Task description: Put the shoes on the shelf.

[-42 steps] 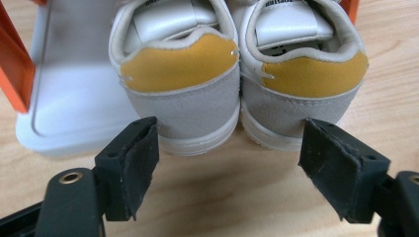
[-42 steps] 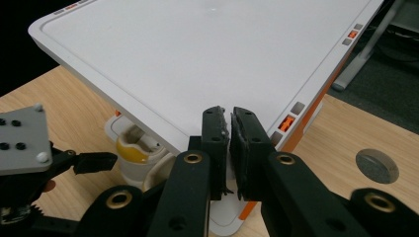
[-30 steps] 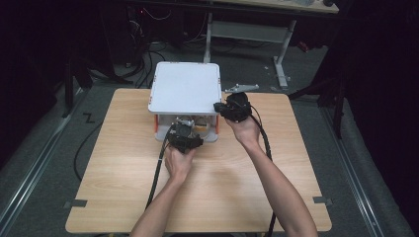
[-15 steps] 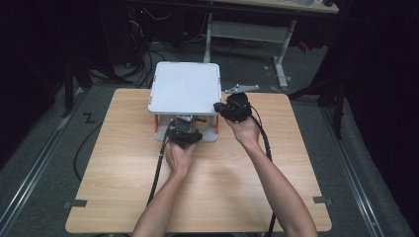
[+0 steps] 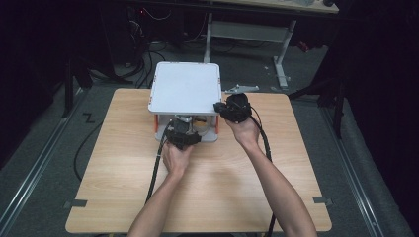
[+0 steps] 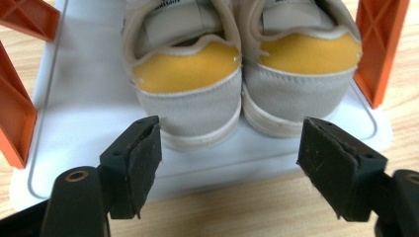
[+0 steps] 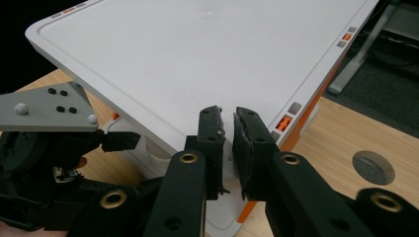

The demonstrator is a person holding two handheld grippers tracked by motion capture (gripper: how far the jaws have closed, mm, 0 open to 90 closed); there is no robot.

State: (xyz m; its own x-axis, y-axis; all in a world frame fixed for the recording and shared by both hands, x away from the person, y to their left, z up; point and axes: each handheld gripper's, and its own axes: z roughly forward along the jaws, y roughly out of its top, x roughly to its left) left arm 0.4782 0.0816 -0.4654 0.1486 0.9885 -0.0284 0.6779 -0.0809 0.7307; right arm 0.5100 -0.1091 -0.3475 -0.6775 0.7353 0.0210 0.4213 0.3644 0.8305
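Little has moved since the earlier frames: both hands keep their places at the front of the white rack (image 5: 185,89), and only the right gripper (image 7: 228,128) has changed, its jaws having just been opening by a small amount. In the right gripper view a narrow slit now shows between its two pads, and nothing is held between them. This gripper stands at the near right corner of the rack's top shelf (image 7: 197,54), with its tips just above the shelf's edge; whether they touch it, I cannot tell.

The left gripper (image 6: 230,148) has its jaws spread wide and it holds nothing. Straight ahead of it, between the two pads but a little farther on, stands a pair of shoes (image 6: 237,74), grey with yellow lining, heels turned toward the gripper. The left shoe's heel is just beyond the left pad, not touching it. The shoes rest on the white lower tray (image 6: 84,103) of the rack, between the orange posts (image 6: 380,44) on either side of the gripper.

In the high view the left gripper (image 5: 182,136) sits at the front opening under the top shelf, and the right gripper (image 5: 233,106) is just to its right, near the shelf's corner. The rack stands on the wooden table (image 5: 207,187).
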